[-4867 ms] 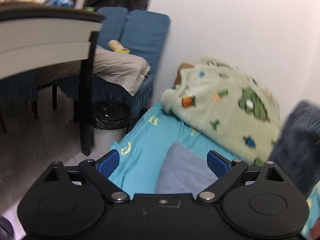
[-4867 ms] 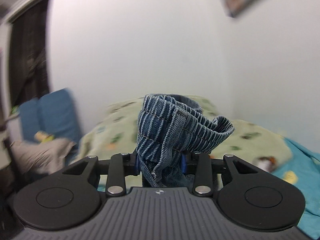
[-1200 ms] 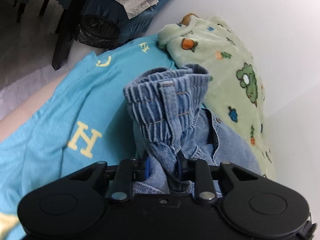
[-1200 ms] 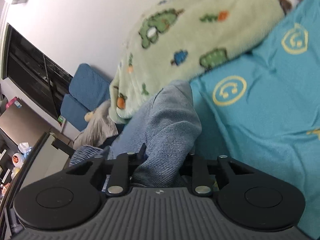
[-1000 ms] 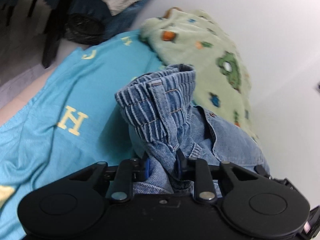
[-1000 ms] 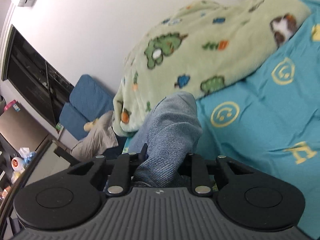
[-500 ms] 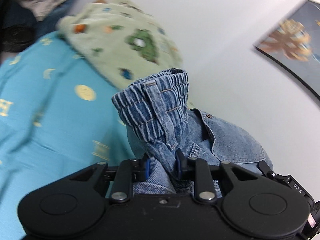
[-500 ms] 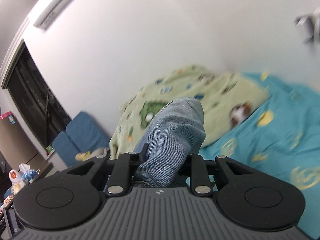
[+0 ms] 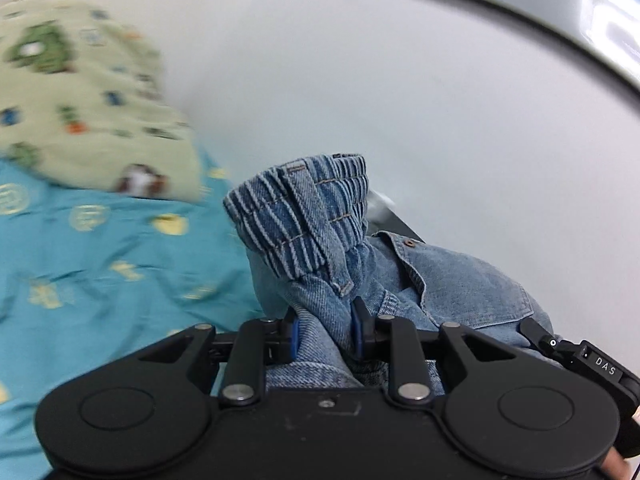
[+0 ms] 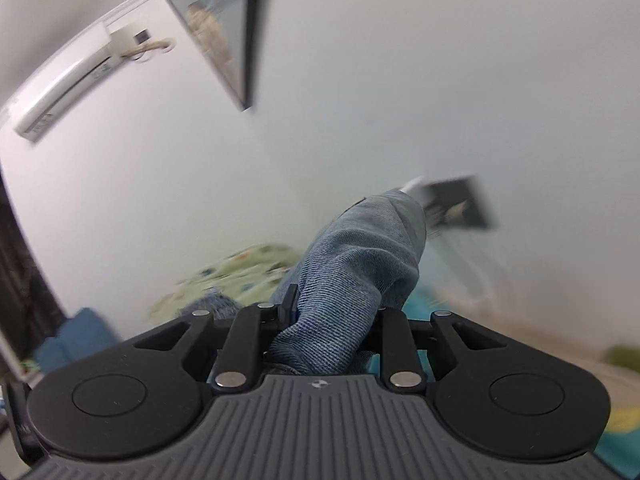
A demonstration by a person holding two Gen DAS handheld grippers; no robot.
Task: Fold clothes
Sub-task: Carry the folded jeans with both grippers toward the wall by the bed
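Observation:
A pair of blue denim jeans (image 9: 312,224) hangs between both grippers, lifted above the bed. My left gripper (image 9: 324,330) is shut on the striped elastic waistband, which bunches up in front of the fingers; the buttoned denim panel (image 9: 460,280) trails off to the right toward the other gripper's black body (image 9: 592,360). My right gripper (image 10: 330,320) is shut on a rounded fold of the same denim (image 10: 360,256), which hides its fingertips. The part of the garment below both grippers is hidden.
A turquoise bedsheet (image 9: 100,272) with yellow emblems lies below at the left, with a green patterned fleece blanket (image 9: 80,92) behind it. White walls fill most of both views. A framed picture (image 10: 224,28) and an air conditioner (image 10: 60,84) hang high; blue chairs (image 10: 76,340) stand at far left.
Both grippers swung fast across the room and rose with the jeans still gripped. The views turned from the bed and blanket toward the wall, framed picture and air conditioner.

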